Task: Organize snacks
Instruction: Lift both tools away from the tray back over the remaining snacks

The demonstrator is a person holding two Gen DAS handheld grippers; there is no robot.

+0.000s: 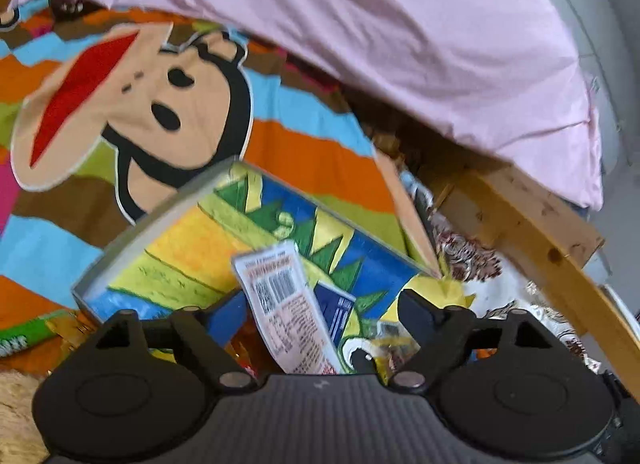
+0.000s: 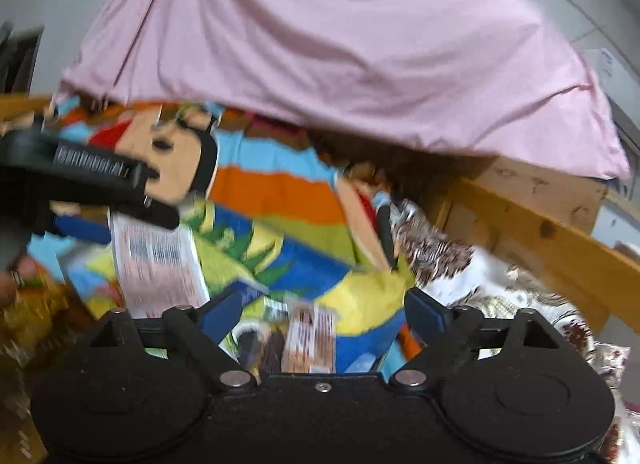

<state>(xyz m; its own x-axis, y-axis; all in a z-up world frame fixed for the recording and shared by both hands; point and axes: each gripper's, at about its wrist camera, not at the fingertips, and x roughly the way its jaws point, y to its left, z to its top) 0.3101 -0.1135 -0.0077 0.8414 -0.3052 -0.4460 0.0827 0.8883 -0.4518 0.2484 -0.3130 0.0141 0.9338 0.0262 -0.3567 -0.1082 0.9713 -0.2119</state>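
Two grippers work over a colourful open box (image 1: 256, 232) that lies on a striped cartoon bedspread (image 1: 304, 144), with a pink sheet (image 1: 400, 32) draped across the far side and a wooden bed frame (image 1: 532, 224) to the right.

At the far left of the left wrist view, a green snack wrapper (image 1: 20, 338) lies on the bedspread just outside the box. Next comes the left gripper (image 1: 320, 314), its blue-padded jaws spread wide. A pale pink snack packet (image 1: 288, 304) with a barcode stands tilted between them, its lower end down among the other snacks in the box. Whether either pad touches it cannot be told; the gap looks too wide for a grip.

Further right, the right gripper (image 2: 326, 312) hovers over the near end of the box with its jaws equally wide and nothing held. Below it lies a small brown-and-pink bar packet (image 2: 310, 342), beside dark wrapped pieces too blurred to name.

The step in hand looks like filling or sorting the box. Next, the left jaws probably need to let the barcode packet settle flat, and the right gripper would have to drop lower and close on the bar packet, squarely across its narrow width.
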